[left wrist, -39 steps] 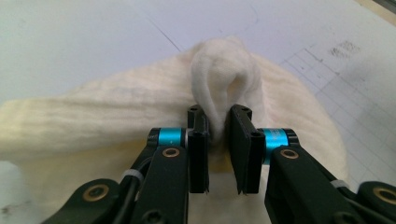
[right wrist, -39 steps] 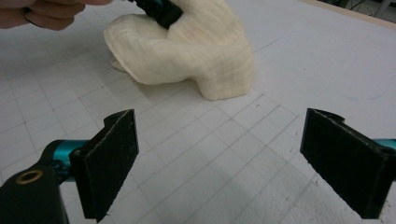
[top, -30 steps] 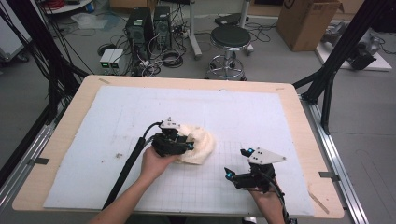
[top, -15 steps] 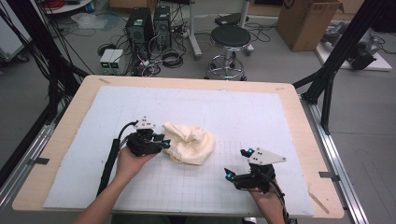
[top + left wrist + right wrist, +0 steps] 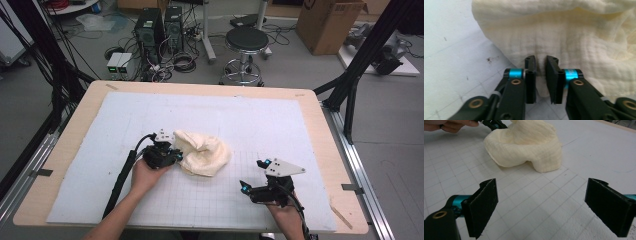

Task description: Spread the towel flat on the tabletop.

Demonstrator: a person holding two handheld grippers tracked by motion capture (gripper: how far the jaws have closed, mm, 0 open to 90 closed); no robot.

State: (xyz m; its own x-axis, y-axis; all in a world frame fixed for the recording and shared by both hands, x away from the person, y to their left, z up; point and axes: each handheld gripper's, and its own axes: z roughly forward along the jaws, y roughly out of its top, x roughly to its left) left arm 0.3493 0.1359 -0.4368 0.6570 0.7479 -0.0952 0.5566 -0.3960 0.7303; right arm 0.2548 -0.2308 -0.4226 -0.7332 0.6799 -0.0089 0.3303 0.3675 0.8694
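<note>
Crumpled, waffle-textured cream cloth, seemingly cotton

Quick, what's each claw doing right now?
Left gripper: nearly shut, pinching a fold of the cream cloth.
Right gripper: wide open, holding nothing.

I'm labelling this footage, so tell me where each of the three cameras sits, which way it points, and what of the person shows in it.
High view: fixed above the person's side, looking forward and down on the table; both forearms enter from the bottom, with the left gripper at the cream cloth and the right gripper apart from it.
Left gripper view: rides the left gripper, jaws nearly shut on a fold of the cloth.
Right gripper view: rides the right gripper, jaws wide, facing the cloth; the left hand shows.
Shared: all three show the cloth.
</note>
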